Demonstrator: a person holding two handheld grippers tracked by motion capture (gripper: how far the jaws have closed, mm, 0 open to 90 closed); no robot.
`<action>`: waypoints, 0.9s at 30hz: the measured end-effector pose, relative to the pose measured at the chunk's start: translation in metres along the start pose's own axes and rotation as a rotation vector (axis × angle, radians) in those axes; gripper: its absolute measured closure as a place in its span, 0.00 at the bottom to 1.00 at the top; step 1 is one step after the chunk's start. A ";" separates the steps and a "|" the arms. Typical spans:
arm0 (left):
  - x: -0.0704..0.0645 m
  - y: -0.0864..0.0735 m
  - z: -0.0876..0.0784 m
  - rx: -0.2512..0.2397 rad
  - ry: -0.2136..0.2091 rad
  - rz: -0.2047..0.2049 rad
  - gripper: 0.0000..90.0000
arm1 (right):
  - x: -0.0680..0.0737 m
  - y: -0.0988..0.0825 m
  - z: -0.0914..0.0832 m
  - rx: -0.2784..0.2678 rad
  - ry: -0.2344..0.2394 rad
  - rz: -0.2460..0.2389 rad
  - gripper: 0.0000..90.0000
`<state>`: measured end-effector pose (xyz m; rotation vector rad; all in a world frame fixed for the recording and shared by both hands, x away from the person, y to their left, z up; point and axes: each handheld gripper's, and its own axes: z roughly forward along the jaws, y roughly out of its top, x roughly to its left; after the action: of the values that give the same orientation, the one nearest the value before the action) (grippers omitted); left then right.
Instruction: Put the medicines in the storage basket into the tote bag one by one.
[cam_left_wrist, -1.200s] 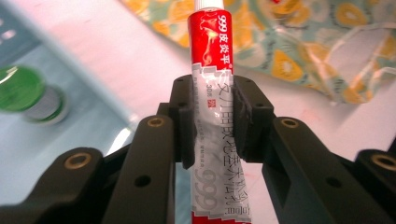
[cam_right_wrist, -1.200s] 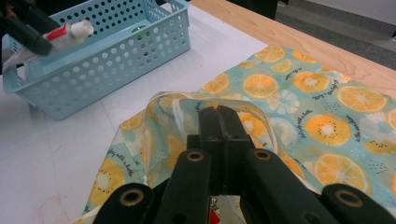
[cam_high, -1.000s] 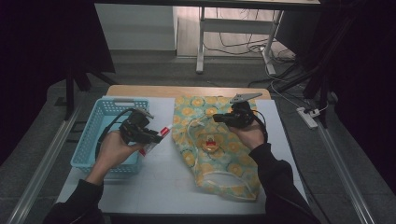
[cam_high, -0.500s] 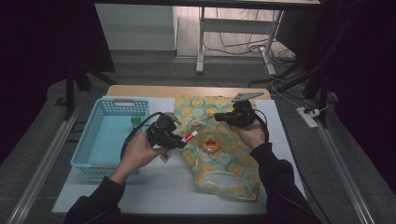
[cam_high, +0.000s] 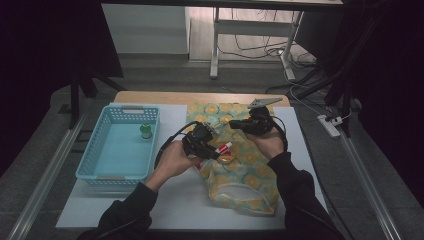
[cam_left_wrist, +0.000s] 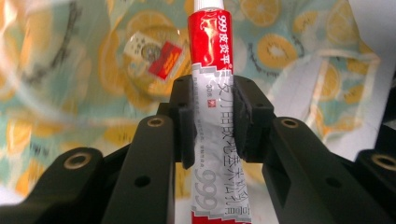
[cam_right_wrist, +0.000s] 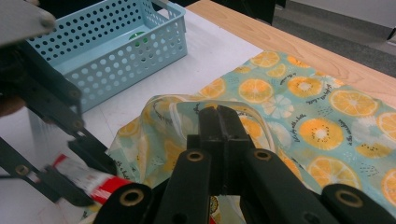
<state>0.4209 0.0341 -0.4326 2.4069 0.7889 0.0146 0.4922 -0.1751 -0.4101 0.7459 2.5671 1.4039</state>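
A red and silver ointment tube stands between the pads of my left gripper, which is shut on it. In the high view that left gripper holds the tube cap-first over the mouth of an orange-slice patterned bag. My right gripper is shut on the bag's lifted rim, seen in the high view as the right gripper at the bag's upper middle. A round item with a red label lies inside the bag.
A light blue perforated basket sits at the left of the white mat, with a small green-capped object in it. The basket shows again in the right gripper view. A wooden table edge runs behind the bag.
My left gripper has carried the tube rightward from beside the basket to the bag's mouth. The right gripper has stayed put, holding the bag.
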 end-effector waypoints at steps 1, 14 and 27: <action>0.000 0.003 0.003 -0.004 0.002 0.004 0.80 | 0.000 0.000 0.000 -0.002 0.000 0.000 1.00; 0.004 0.029 0.027 -0.036 0.023 0.028 0.80 | -0.002 -0.001 0.001 0.002 -0.001 0.006 1.00; 0.009 0.038 0.044 -0.033 0.089 0.050 0.80 | -0.001 0.001 0.002 0.001 -0.004 0.004 1.00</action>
<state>0.4570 -0.0088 -0.4495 2.4081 0.7629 0.1544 0.4942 -0.1734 -0.4102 0.7540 2.5646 1.4016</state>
